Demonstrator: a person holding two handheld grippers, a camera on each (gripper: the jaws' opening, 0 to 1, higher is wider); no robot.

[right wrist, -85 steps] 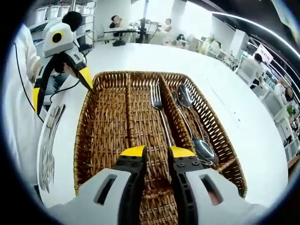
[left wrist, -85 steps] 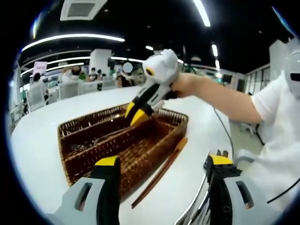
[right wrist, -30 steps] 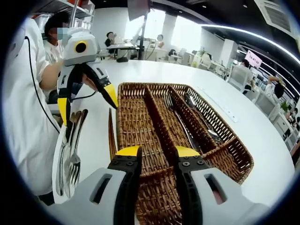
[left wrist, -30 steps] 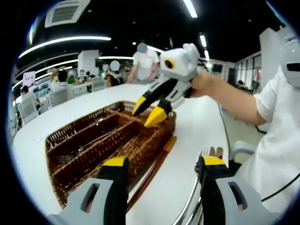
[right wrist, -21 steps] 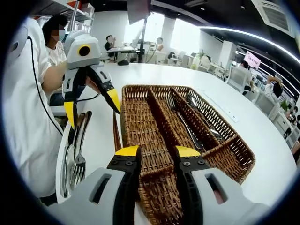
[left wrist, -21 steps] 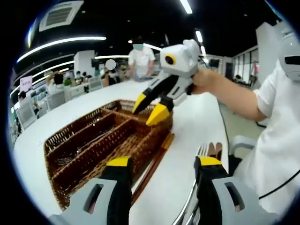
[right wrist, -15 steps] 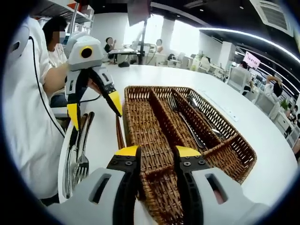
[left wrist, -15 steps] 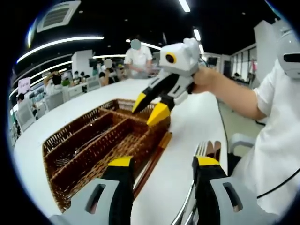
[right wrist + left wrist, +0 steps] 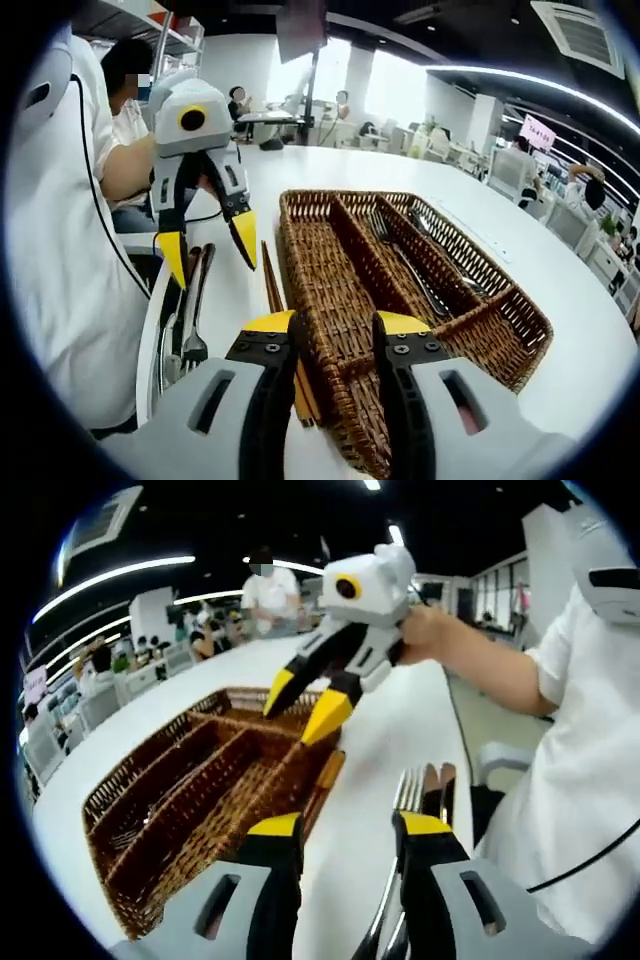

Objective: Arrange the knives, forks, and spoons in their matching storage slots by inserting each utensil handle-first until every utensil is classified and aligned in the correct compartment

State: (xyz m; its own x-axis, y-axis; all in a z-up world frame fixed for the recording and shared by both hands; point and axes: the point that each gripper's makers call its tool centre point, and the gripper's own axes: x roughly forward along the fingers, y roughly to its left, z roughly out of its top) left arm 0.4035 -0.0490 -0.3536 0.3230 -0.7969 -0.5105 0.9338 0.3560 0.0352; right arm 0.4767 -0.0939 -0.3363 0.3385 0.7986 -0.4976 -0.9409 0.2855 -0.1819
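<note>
Spreading across both views, a white table [image 9: 560, 270] carries a brown wicker basket [image 9: 340, 290] split lengthwise into three compartments; the compartment nearest the person looks bare, a fork [image 9: 405, 265] lies in the middle one, and a spoon [image 9: 440, 255] lies in the farthest. The person's white sleeve [image 9: 590, 750] sits beside the table edge. Above the loose utensils hangs the left gripper [image 9: 212, 250], jaws spread apart and gripping nothing. The right gripper [image 9: 300, 702] hovers over the basket's near corner, jaws also parted and bare. Between basket and table edge lie brown chopsticks [image 9: 270, 285], just beside the wicker wall. Nearer the edge, several loose utensils [image 9: 185, 315], forks among them, lie side by side.
</note>
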